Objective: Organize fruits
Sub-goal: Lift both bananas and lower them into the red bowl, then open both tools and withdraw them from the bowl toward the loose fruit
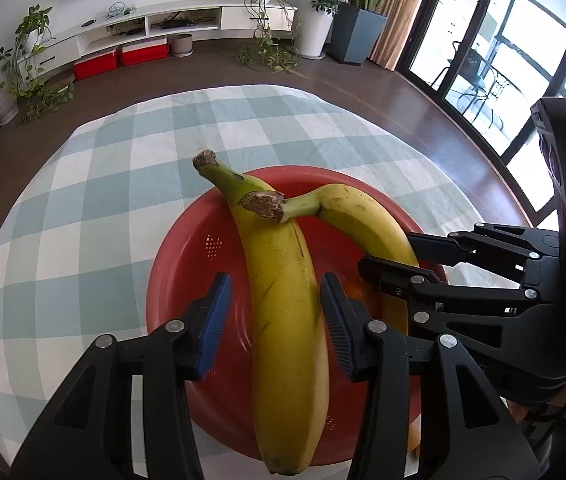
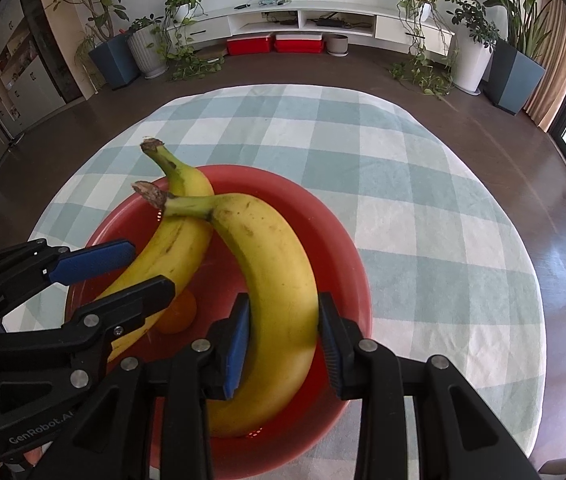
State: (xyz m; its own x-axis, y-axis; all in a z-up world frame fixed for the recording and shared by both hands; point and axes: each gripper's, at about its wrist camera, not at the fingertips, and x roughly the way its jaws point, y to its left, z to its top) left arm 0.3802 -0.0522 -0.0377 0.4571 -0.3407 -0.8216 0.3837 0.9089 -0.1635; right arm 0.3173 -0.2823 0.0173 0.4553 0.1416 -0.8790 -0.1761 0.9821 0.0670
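Two yellow bananas lie crossed at their stems in a red perforated bowl (image 1: 187,264) on a checked tablecloth. In the left wrist view, my left gripper (image 1: 273,312) is open around the nearer banana (image 1: 283,320), with a gap at its left pad. In the right wrist view, my right gripper (image 2: 283,344) is shut on the other banana (image 2: 279,280), both pads touching its sides. The left gripper (image 2: 123,268) shows at the left around its banana (image 2: 171,252). An orange fruit (image 2: 179,316) lies in the bowl (image 2: 339,264) beneath the bananas.
The round table (image 2: 423,200) is covered by a pale green and white checked cloth. Beyond it are dark wood floor, a white TV unit (image 2: 323,20), red boxes and several potted plants. Glass doors (image 1: 523,60) stand at the right.
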